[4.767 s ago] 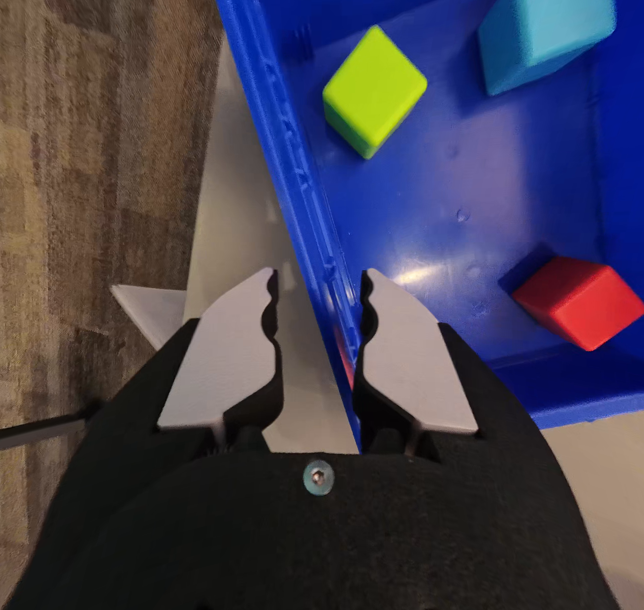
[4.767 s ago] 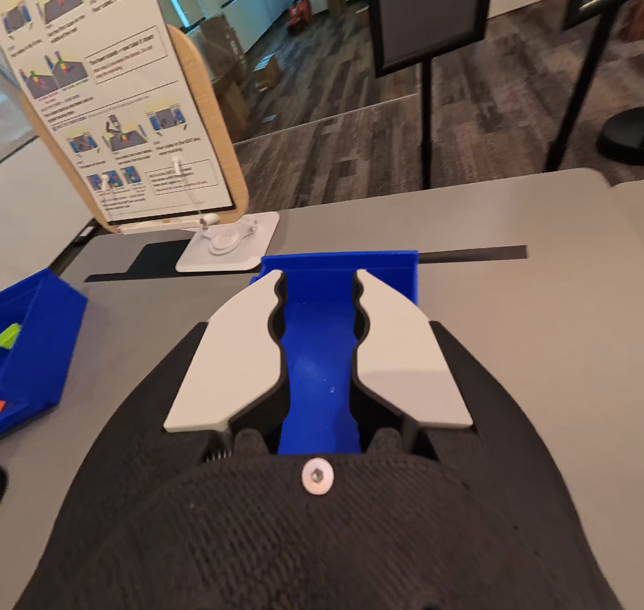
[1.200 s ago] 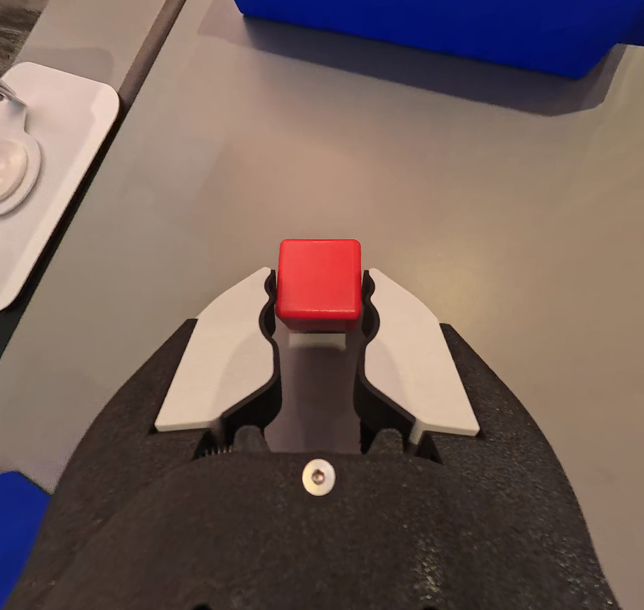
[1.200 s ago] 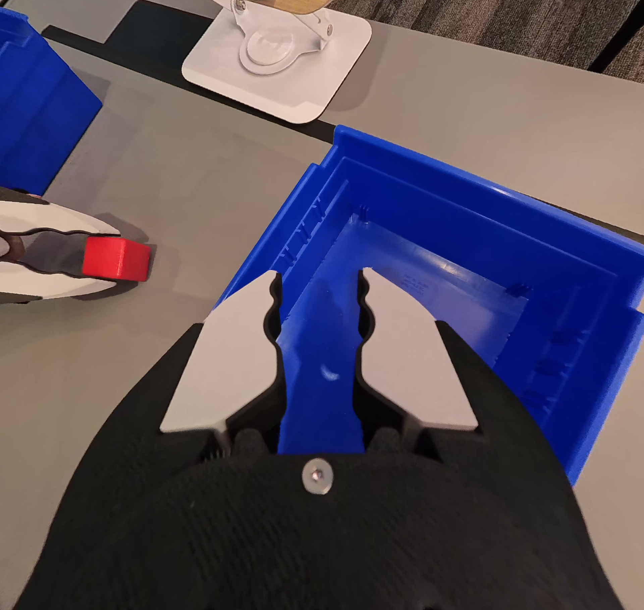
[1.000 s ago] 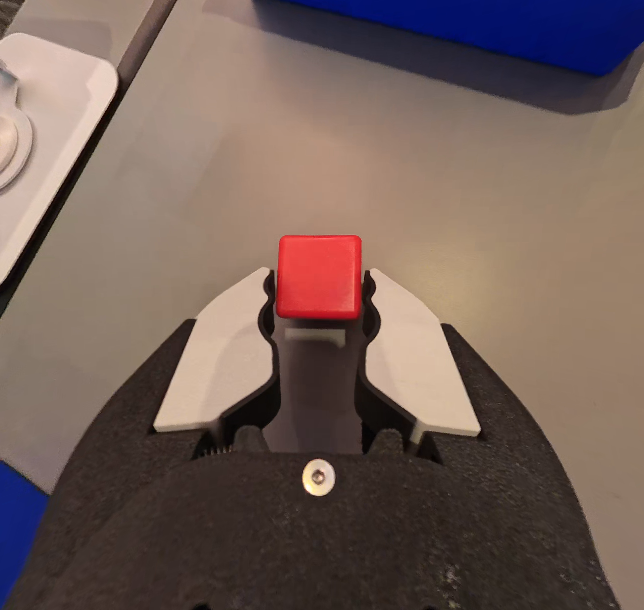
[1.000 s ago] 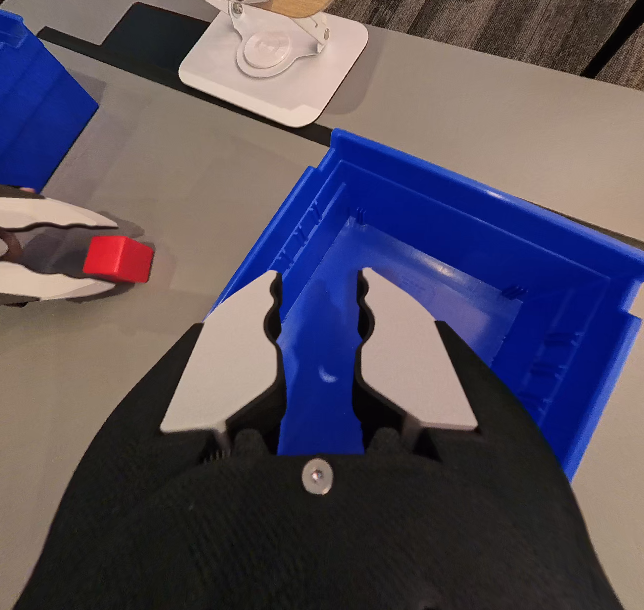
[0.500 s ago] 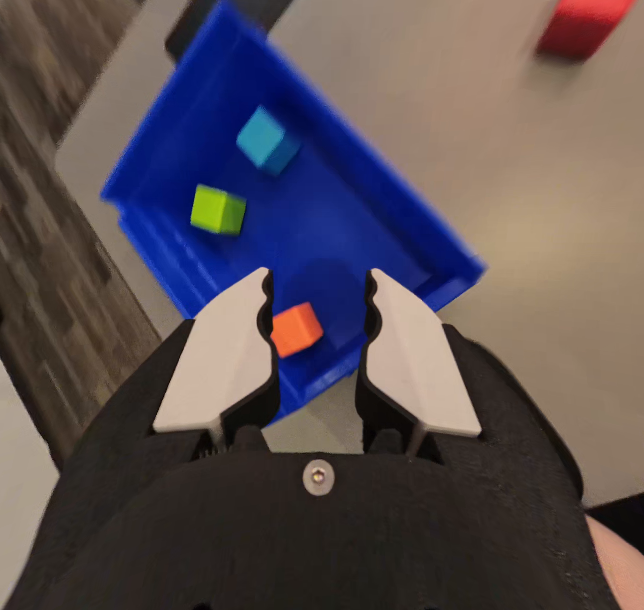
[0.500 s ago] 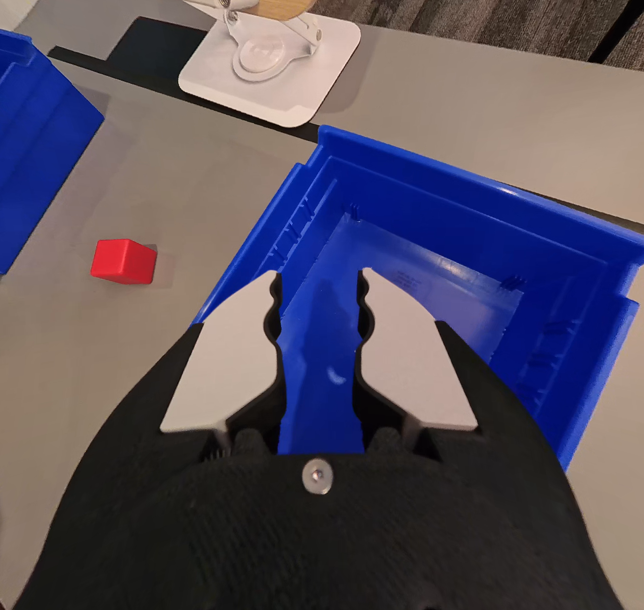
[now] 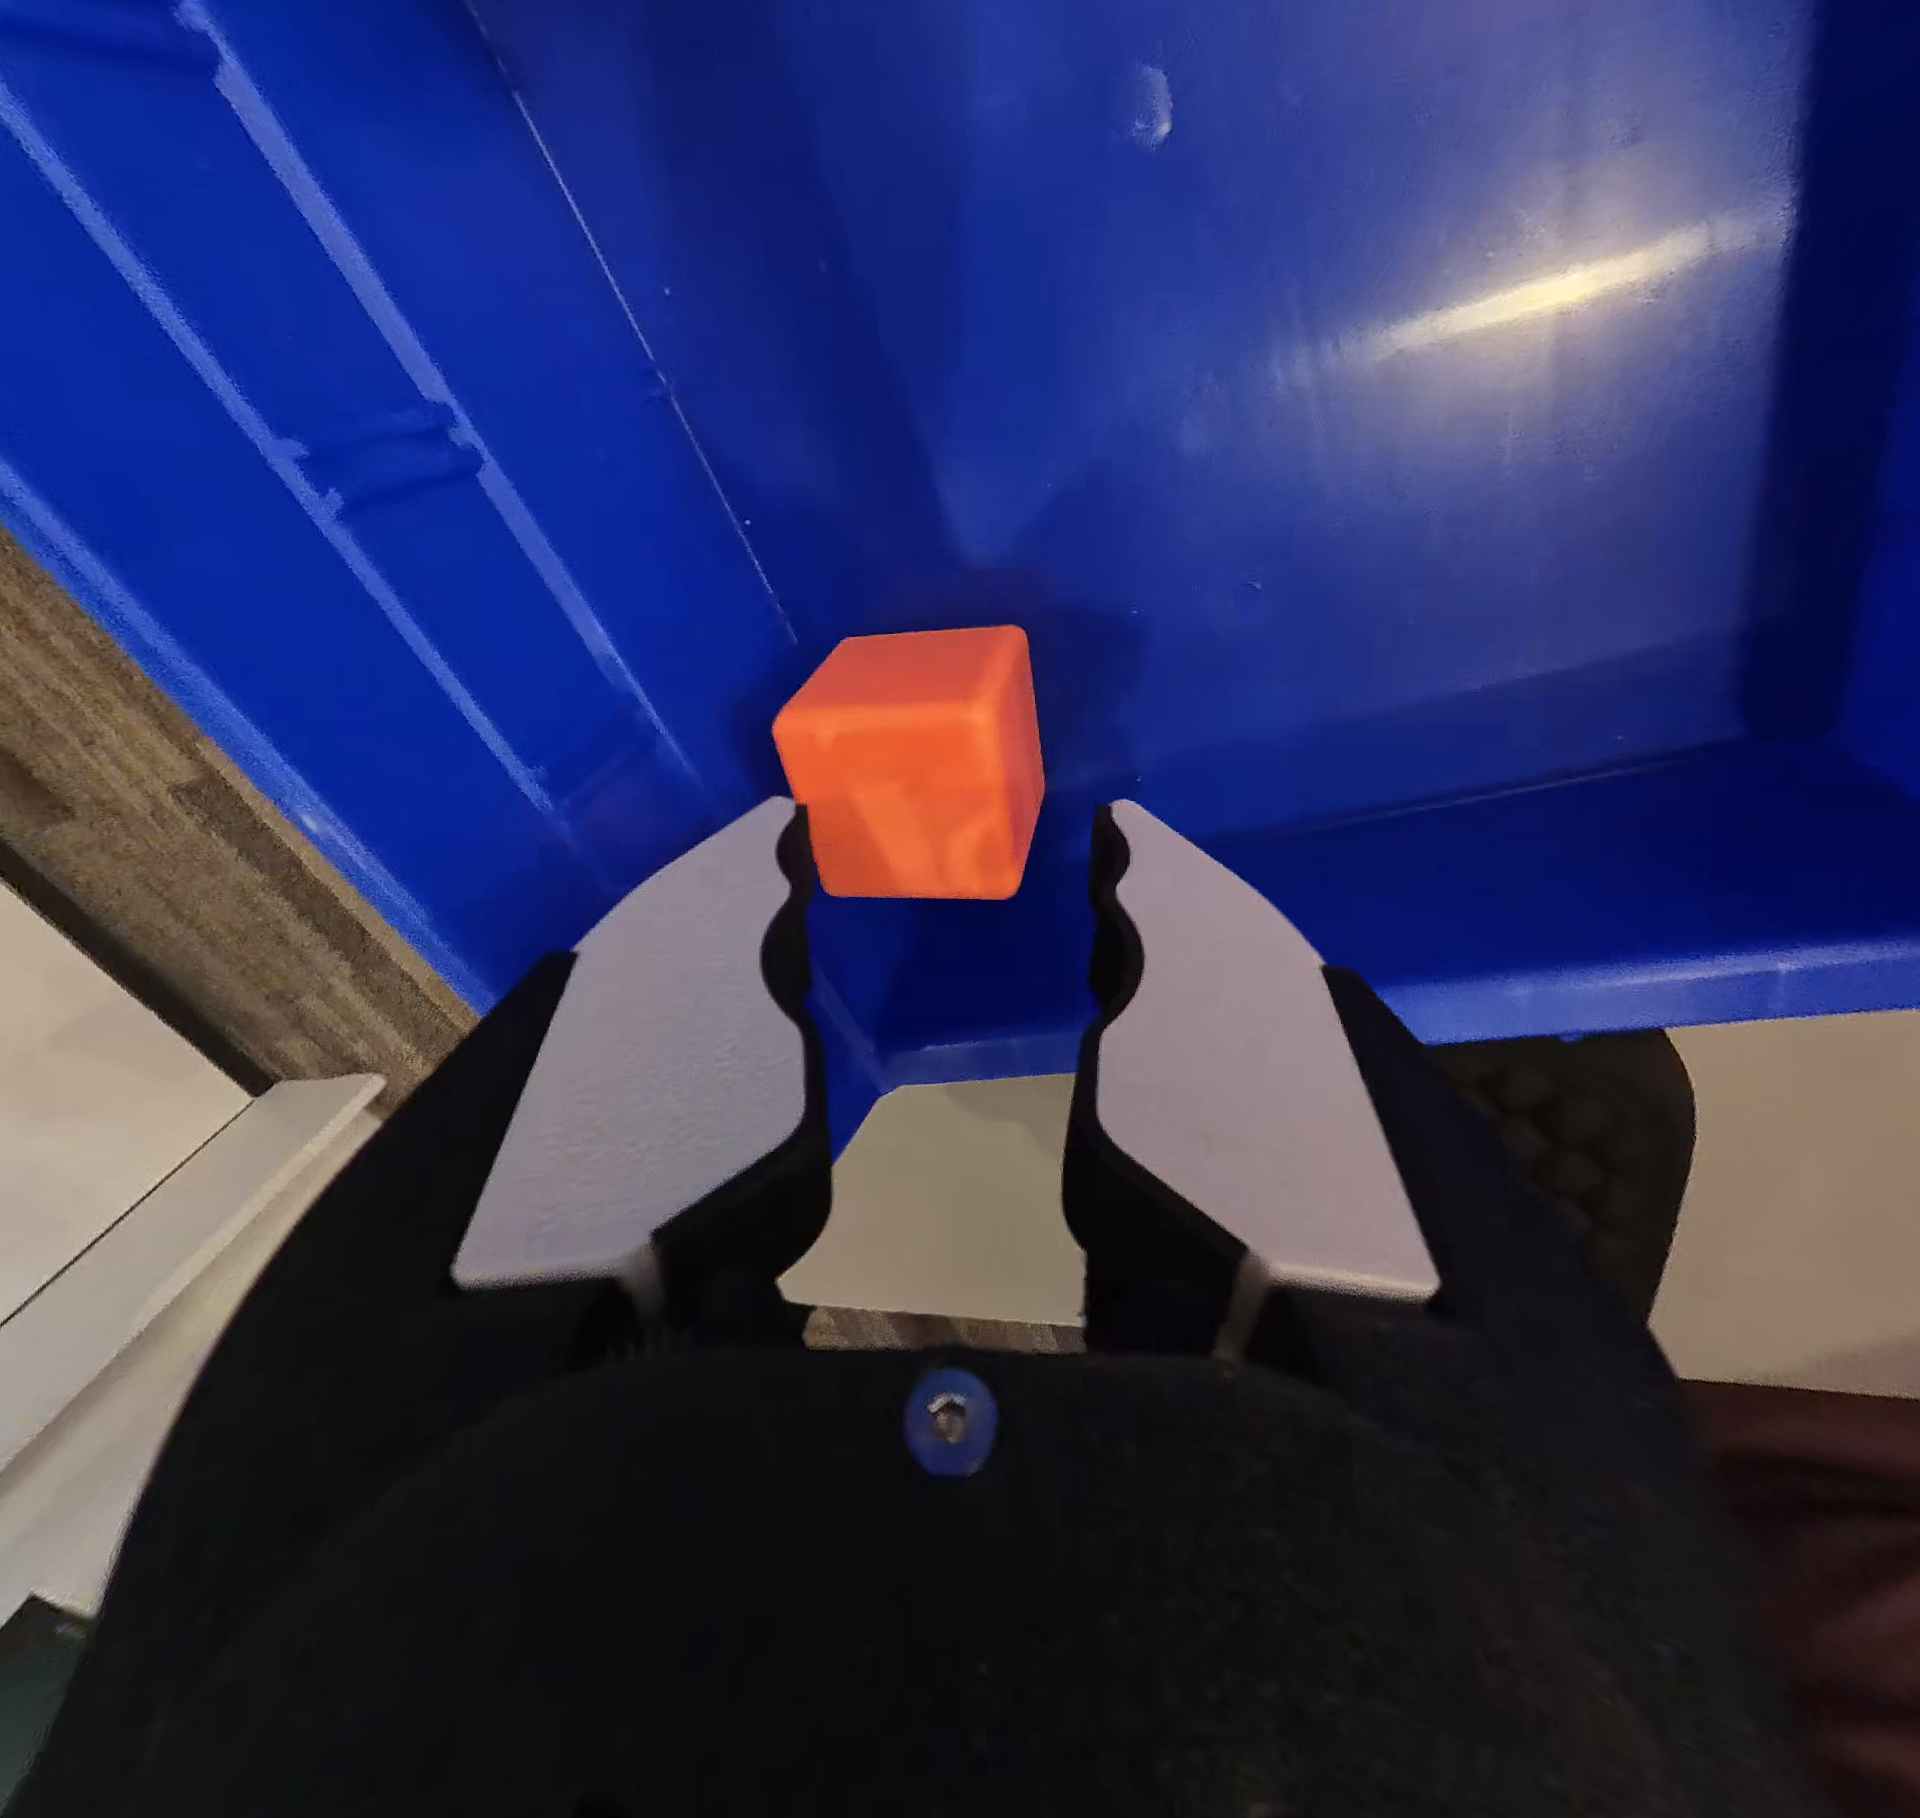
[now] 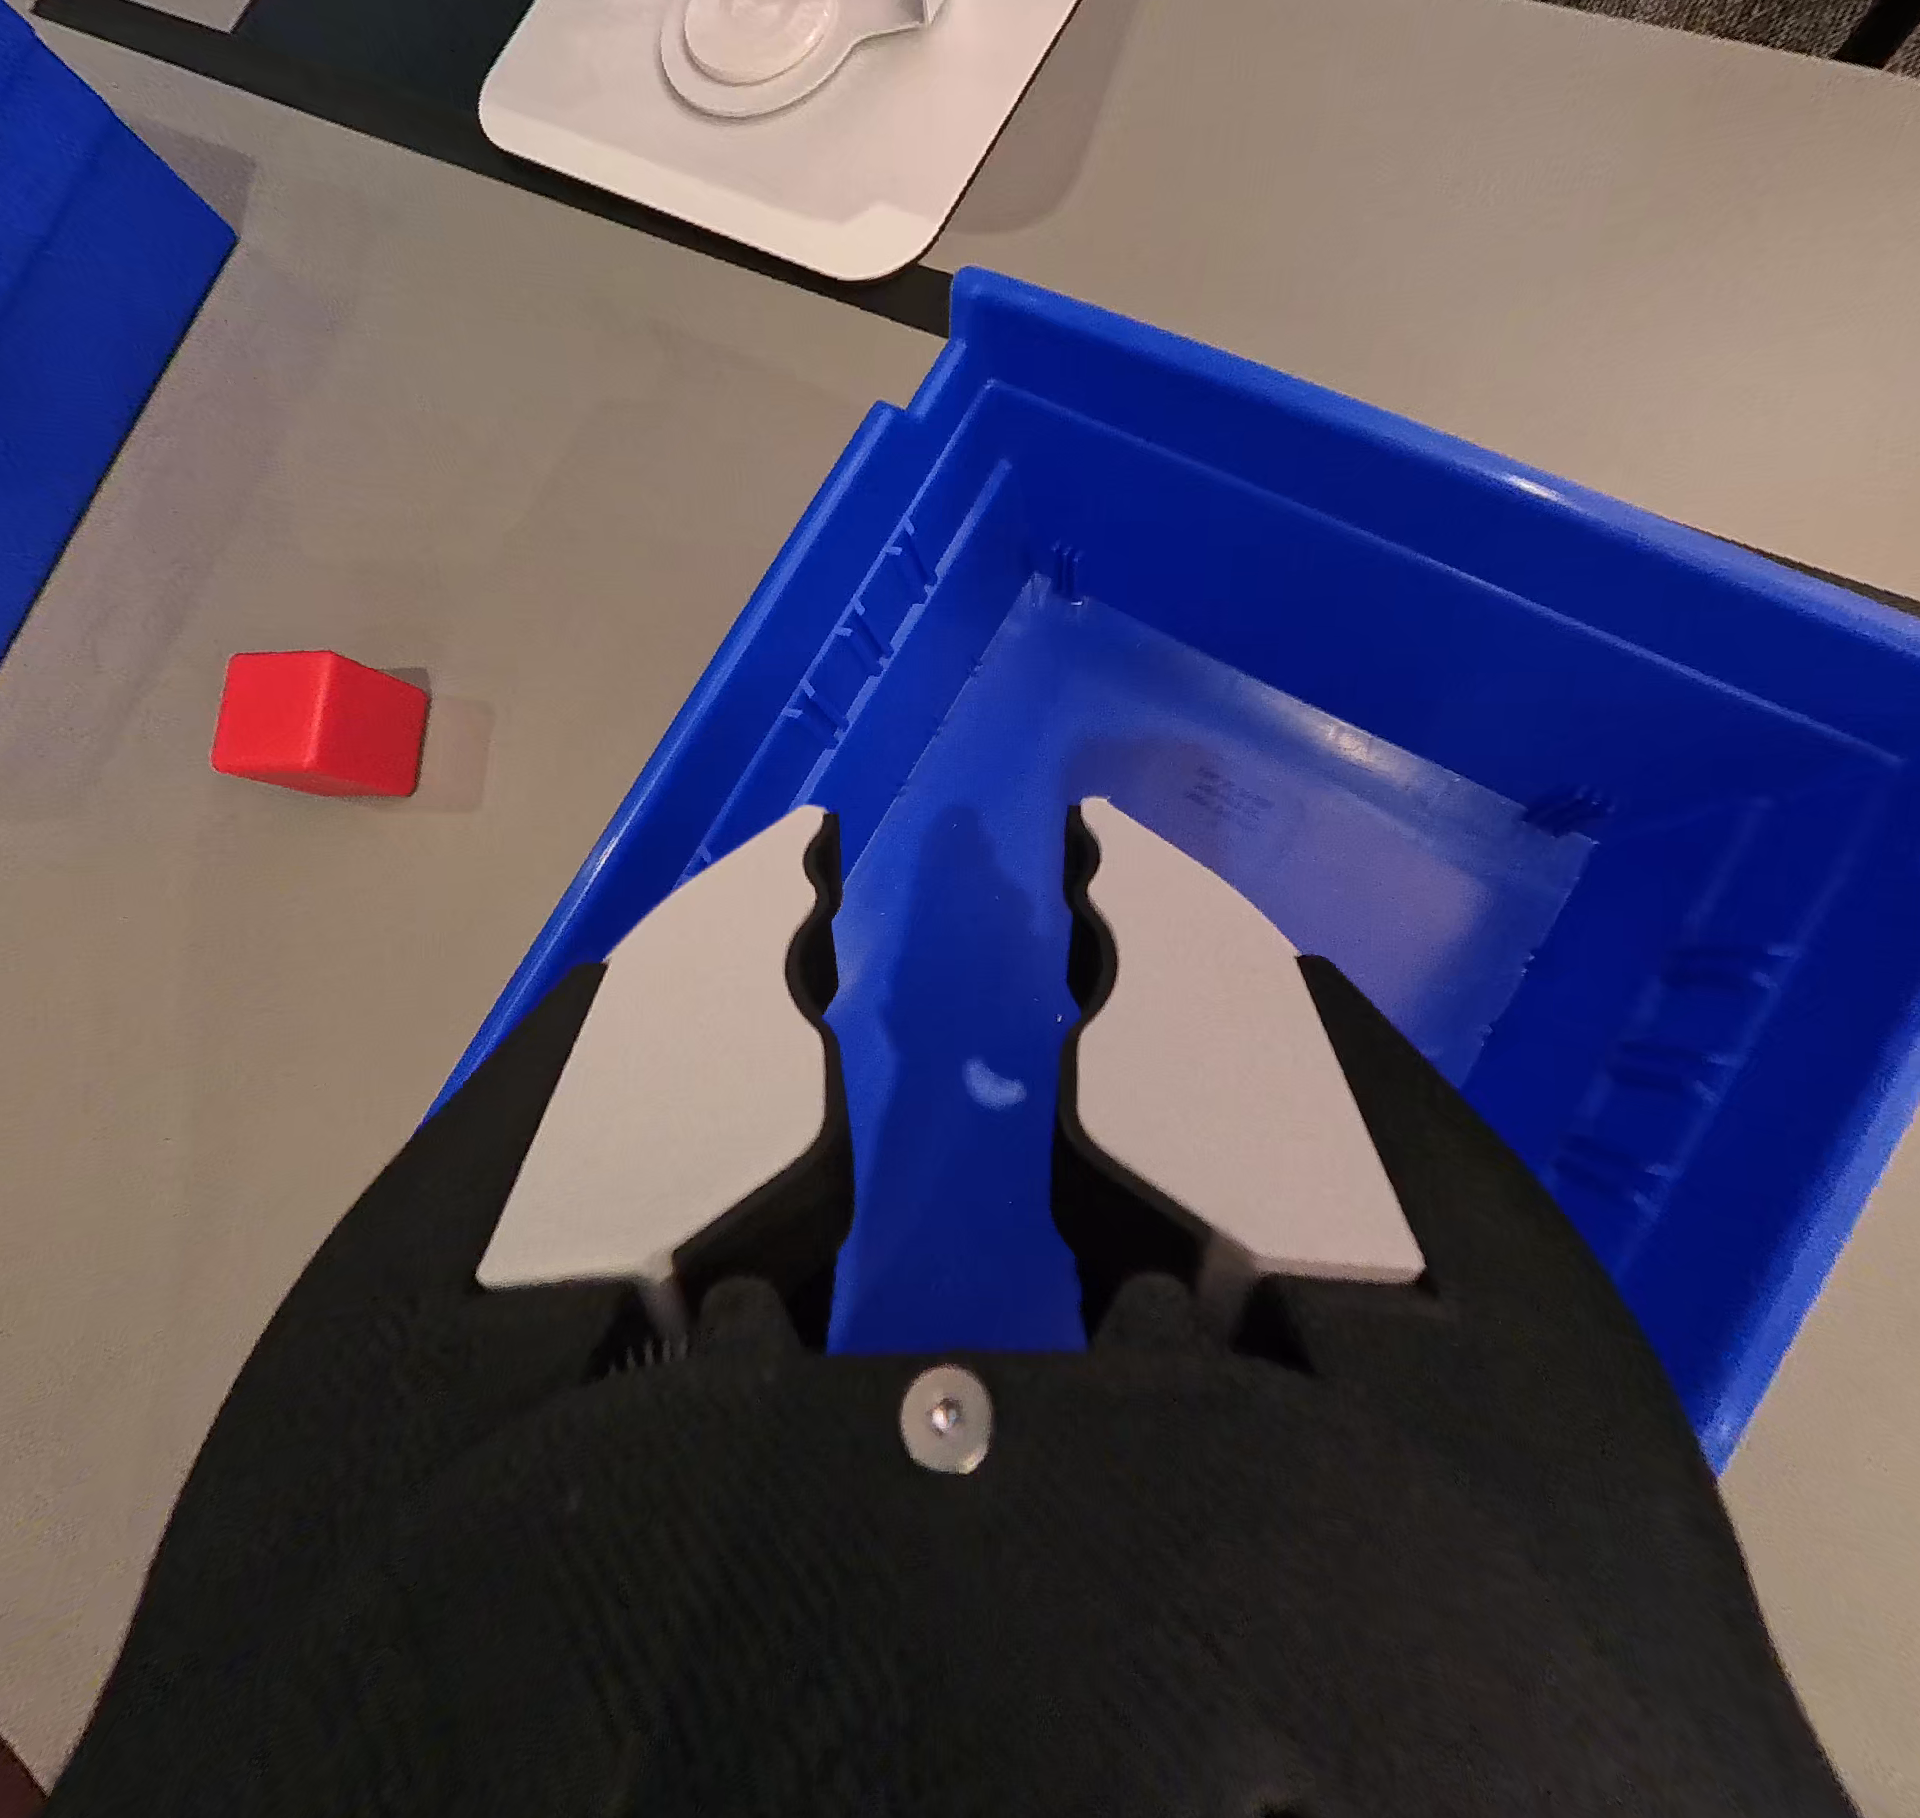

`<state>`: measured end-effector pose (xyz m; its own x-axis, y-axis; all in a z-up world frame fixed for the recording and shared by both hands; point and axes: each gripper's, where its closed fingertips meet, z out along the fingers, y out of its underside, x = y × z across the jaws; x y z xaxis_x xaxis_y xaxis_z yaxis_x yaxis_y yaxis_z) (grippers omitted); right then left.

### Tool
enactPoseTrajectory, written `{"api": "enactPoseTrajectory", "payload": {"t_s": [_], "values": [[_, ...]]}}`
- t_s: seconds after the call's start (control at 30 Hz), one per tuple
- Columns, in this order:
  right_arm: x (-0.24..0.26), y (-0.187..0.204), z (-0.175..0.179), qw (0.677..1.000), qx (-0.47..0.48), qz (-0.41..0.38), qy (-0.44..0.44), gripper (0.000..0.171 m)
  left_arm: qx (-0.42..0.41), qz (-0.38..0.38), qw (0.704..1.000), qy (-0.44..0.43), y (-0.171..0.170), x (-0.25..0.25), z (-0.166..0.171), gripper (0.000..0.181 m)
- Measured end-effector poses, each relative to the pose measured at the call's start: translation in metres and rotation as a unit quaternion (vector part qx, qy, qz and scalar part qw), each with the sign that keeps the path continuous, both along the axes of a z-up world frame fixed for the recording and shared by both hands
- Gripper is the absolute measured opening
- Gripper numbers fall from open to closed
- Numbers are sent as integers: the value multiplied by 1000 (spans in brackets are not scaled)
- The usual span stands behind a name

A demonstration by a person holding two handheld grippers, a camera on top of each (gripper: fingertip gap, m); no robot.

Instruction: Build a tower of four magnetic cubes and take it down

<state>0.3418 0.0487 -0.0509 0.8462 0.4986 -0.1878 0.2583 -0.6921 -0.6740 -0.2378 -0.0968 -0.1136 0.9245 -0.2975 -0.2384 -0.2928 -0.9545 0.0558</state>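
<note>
Since a second ago you have let go of the red cube [image 10: 317, 724] and swung your left gripper [image 9: 943, 812] away from the open table into the left blue bin [image 9: 1351, 366], which half a second ago lay well off in the frame and now fills nearly all of the left wrist view. Your right gripper [image 10: 948, 812] has hardly shifted; its view has only slid a little, so the white stand base [image 10: 790, 95] now sits higher, at the top centre.

In the left wrist view your claw is spread, with nothing between the tips. The orange cube [image 9: 912, 762] lies on the bin floor at the centre of the frame, just past the fingertips and nearer the left one; whether that tip touches its lower left corner cannot be told. The bin's ribbed wall runs diagonally through the upper left, and a streak of glare lies on the floor at the upper right. A strip of wood-grain flooring [image 9: 156, 812] shows at the left edge.

In the right wrist view your claw is also spread and empty, held over the near corner of the right blue bin [image 10: 1403, 480], whose floor shows bare between the fingers. The red cube rests alone on the grey table [image 10: 520, 469] at the left of the frame, well apart from that bin. A wall of the other bin cuts into the upper left edge.
</note>
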Motion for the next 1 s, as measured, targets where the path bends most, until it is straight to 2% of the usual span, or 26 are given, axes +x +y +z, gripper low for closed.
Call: {"api": "enactPoseTrajectory", "payload": {"t_s": [0.23, 0.57, 0.87, 1.0], "values": [[-2, -2, -6, 1000, -11, 7, -11, 43, 1, 22, 999, 24, 3, -8, -2, 61], [-2, -3, -12, 999, -23, 10, -19, 43, -28, 33, 999, 21, 1, -8, -17, 57], [-4, -4, -16, 999, -30, 16, -30, 43, -41, 13, 998, 36, 1, -5, -20, 61], [-4, -4, -17, 999, -32, 16, -30, 43, -24, -15, 1000, -1, 9, 14, -21, 53]]}}
